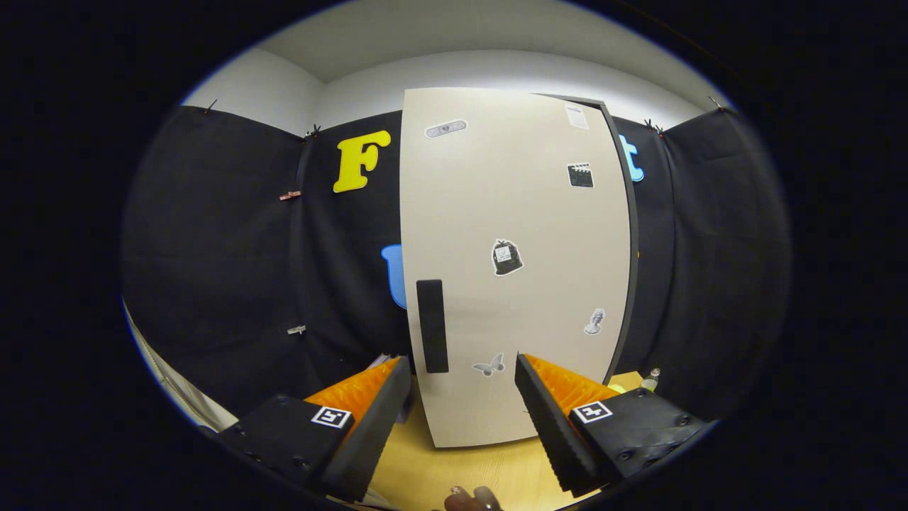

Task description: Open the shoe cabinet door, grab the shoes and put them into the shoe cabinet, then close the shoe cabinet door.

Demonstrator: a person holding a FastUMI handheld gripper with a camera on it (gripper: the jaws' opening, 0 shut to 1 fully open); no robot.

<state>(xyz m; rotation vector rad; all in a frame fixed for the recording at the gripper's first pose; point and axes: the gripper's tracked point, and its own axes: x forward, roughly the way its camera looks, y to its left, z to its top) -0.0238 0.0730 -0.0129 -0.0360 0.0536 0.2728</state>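
The shoe cabinet [518, 213] stands upright on the tabletop [461, 475], just ahead of the hand-held gripper [464, 376]. Its pale door [539, 298] faces the camera and looks shut, or very nearly so: a dark edge shows along its right side, and I cannot tell whether that is the cabinet's side or a slight gap. A dark vertical handle [432, 325] sits low on the door's left side, just beyond the left finger. The hand-held gripper is released, its two fingers spread wide and holding nothing, with the door's lower part showing between them.

I can make out no shoes, so a shut door here fits either shoes waiting elsewhere or shoes already inside with the door closed again.

If the handle is the target, the risks are plain. It is narrow and lies flat against the door, so fingers closing from this spread could slip off it or pinch only one edge. The cabinet looks tall and light for its footing; a pull made off-line could drag or tip it on the smooth tabletop rather than swing the door. A small bottle [651, 380] stands beside the cabinet's right foot and could be knocked over if the cabinet shifts. A person's fingertips [472, 499] show near the table edge below the gripper.
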